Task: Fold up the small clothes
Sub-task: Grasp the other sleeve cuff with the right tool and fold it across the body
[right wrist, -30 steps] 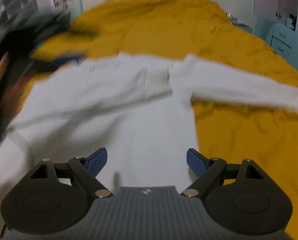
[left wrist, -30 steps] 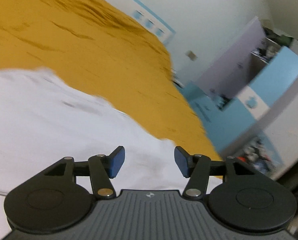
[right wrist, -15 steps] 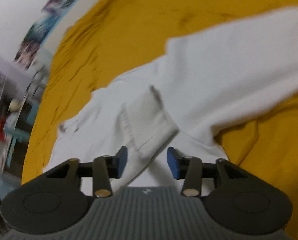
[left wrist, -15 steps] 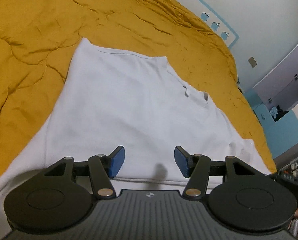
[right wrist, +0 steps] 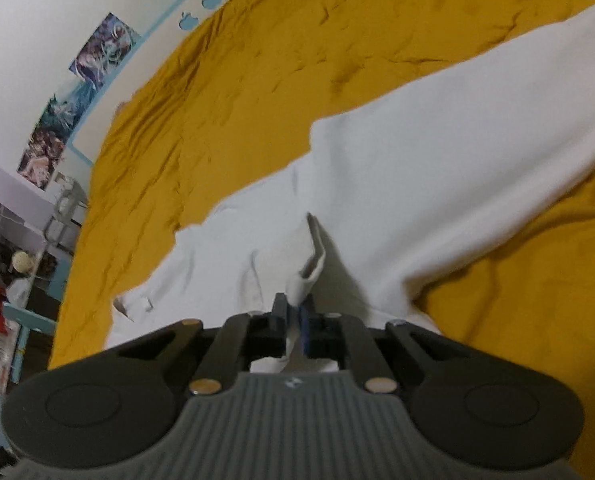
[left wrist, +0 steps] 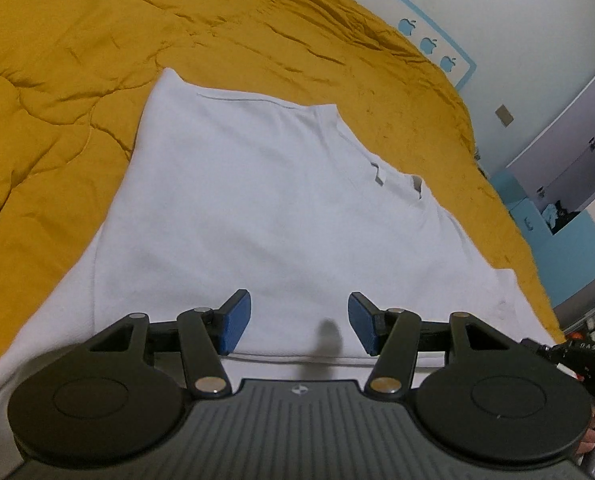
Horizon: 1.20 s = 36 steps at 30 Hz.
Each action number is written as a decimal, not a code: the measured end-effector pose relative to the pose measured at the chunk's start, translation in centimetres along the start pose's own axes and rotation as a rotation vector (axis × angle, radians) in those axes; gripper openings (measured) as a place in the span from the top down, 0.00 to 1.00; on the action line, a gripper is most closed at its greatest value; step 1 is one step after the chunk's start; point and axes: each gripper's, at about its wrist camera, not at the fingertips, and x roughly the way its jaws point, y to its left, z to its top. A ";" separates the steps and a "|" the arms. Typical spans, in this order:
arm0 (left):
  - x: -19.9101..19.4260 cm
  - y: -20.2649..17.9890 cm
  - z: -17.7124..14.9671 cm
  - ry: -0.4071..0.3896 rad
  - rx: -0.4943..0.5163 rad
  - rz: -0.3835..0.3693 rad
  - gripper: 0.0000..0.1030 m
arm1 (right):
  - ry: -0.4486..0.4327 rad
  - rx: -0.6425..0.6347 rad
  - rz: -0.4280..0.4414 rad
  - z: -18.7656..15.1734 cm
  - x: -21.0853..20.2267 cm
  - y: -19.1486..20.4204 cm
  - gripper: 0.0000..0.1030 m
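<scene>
My left tool [left wrist: 299, 322] hovers with its pads spread over a white shirt [left wrist: 257, 216] lying flat on the mustard bed [left wrist: 57, 80]. My right tool [right wrist: 295, 320] is clamped on a raised shirt fold [right wrist: 311, 272].

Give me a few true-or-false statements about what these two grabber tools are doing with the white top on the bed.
1. The right gripper is shut on a fold of the white top. True.
2. The left gripper is pinching cloth. False: its jaws stand open above the white top.
3. The bed cover is blue. False: it is mustard yellow.
4. The white top lies on the bed cover. True.
</scene>
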 end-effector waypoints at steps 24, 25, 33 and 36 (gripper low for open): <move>5.7 -20.7 -4.9 0.111 0.191 -0.287 0.23 | -0.504 0.282 -0.326 10.3 -20.0 -21.5 0.44; 6.5 -20.9 -5.3 0.129 0.186 -0.280 0.23 | -0.508 0.287 -0.350 10.5 -19.9 -22.0 0.44; 8.9 -21.4 -6.9 0.177 0.179 -0.254 0.23 | -0.460 0.418 -0.338 11.8 -16.8 -26.3 0.52; 9.8 -21.6 -7.0 0.201 0.185 -0.231 0.23 | -0.465 0.473 -0.333 12.5 -15.4 -27.5 0.52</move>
